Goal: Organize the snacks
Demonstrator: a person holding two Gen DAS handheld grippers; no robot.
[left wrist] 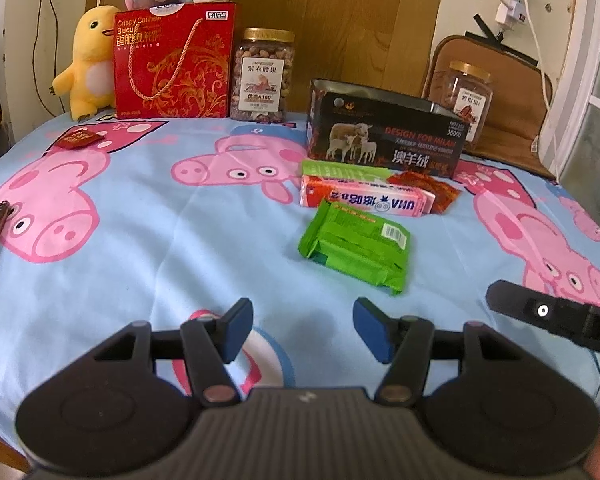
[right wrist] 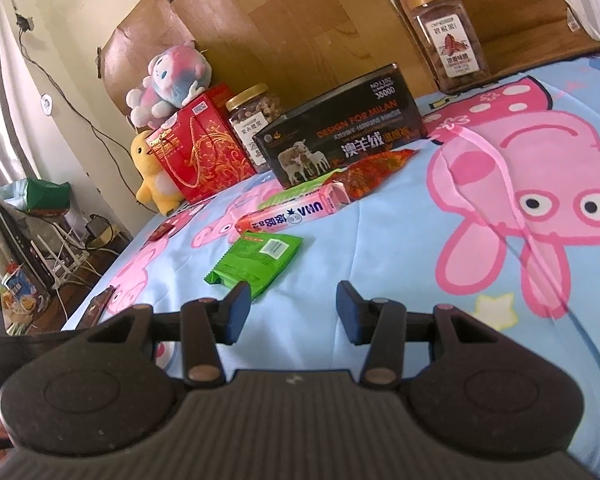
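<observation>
So the green snack pack (left wrist: 356,246) lay flat on the bed sheet (left wrist: 172,248), just in front of the pink candy box (left wrist: 366,198) and the open black box (left wrist: 384,132). Both the left claw (left wrist: 300,330) and right claw (right wrist: 289,311) hung apart, holding nothing. I'd come in low and pinch an edge.

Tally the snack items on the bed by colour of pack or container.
Green: 2, crinkled green wrapper packet, flat green box
Pink: 1, long pink candy box
Red: 3, red-orange foil bag, small red packet, red gift bag
Clear jars: 2
Total: 8
</observation>
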